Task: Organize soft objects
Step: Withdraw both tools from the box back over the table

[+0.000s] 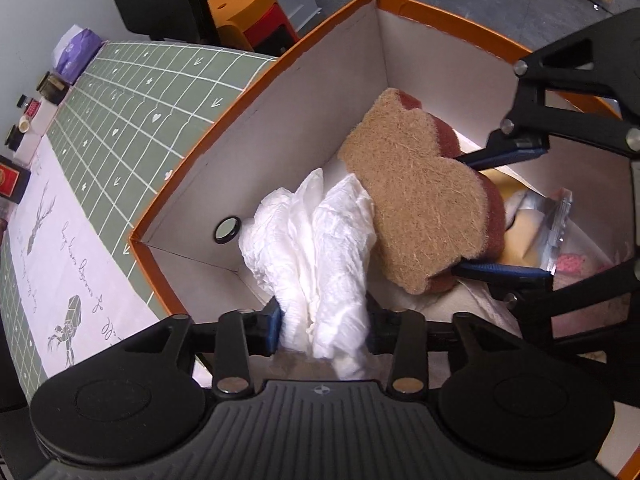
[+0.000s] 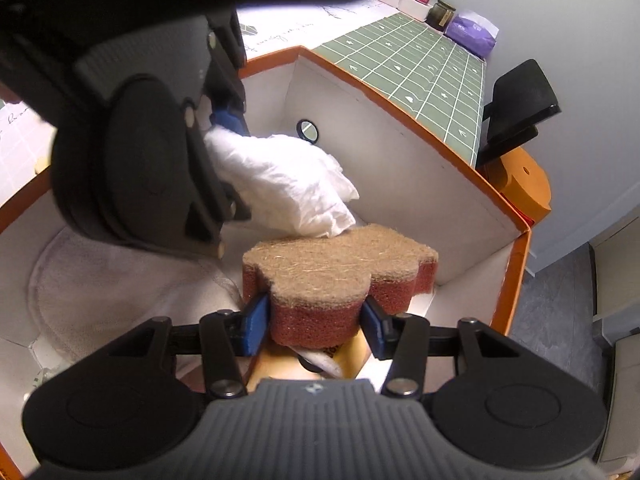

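Both my grippers hang inside the orange-rimmed white cardboard box (image 1: 280, 128). My right gripper (image 2: 316, 322) is clamped on the narrow end of the bear-shaped brown scouring sponge with its dark red foam layer (image 2: 340, 264); it looks light and springy, so a grip across the foam sides suits it. My left gripper (image 1: 322, 328) straddles the crumpled white tissue wad (image 1: 316, 240), fingers apart; whether the pads press it, I cannot tell. It looks limp and feather-light.

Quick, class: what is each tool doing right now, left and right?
Left tool: crumpled white cloth sits between its jaws; whether they grip it cannot be told.
Right tool: closed on the brown-topped, red sponge scrubber, over the orange-rimmed box.
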Demonstrator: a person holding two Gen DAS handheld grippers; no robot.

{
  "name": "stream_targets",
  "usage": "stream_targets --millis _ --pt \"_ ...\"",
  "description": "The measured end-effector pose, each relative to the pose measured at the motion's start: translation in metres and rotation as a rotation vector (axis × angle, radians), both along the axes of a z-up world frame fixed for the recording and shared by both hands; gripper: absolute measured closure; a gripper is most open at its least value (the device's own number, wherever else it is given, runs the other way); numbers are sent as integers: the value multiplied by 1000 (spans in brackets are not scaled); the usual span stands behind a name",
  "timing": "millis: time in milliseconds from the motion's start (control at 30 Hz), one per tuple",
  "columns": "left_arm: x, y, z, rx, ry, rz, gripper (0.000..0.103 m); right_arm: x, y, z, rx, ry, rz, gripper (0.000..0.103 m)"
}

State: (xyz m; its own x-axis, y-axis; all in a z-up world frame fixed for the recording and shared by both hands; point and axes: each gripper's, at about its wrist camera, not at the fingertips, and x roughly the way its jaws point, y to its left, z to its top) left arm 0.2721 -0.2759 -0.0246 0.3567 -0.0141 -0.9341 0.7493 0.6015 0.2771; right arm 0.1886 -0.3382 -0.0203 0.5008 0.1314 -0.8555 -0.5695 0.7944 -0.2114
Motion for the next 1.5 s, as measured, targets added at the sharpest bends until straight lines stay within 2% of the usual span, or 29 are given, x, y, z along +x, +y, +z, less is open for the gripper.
stream_targets --millis 67,167,300,400,600,833,1000,1200,1333,1500 --pt "-3 0 0 1 -8 -12 45 0 0 1 -3 0 -10 50" --pt "-9 2 5 -8 -11 -16 43 -2 1 4 -21 -1 -15 39" --pt "-14 6 14 -42 -15 -22 35 -9 4 10 -48 -17 -14 37" --pt "-19 11 25 -72 -21 -30 32 -13 6 16 -61 -35 -21 24" --pt "-33 31 53 -157 -36 -20 32 -24 13 33 -65 -82 -42 23" --pt "-61 75 89 -288 -122 10 32 -49 36 60 29 -150 -91 23" --pt "-86 119 104 -390 -184 101 32 -76 68 76 119 -228 -95 23" --pt "-116 180 102 -480 -280 252 32 -104 110 76 224 -283 -73 22" --pt "-140 221 91 -539 -347 366 33 -125 145 66 257 -331 -50 20" --pt "-167 266 61 -611 -362 502 33 -140 182 39 338 -303 -52 19"
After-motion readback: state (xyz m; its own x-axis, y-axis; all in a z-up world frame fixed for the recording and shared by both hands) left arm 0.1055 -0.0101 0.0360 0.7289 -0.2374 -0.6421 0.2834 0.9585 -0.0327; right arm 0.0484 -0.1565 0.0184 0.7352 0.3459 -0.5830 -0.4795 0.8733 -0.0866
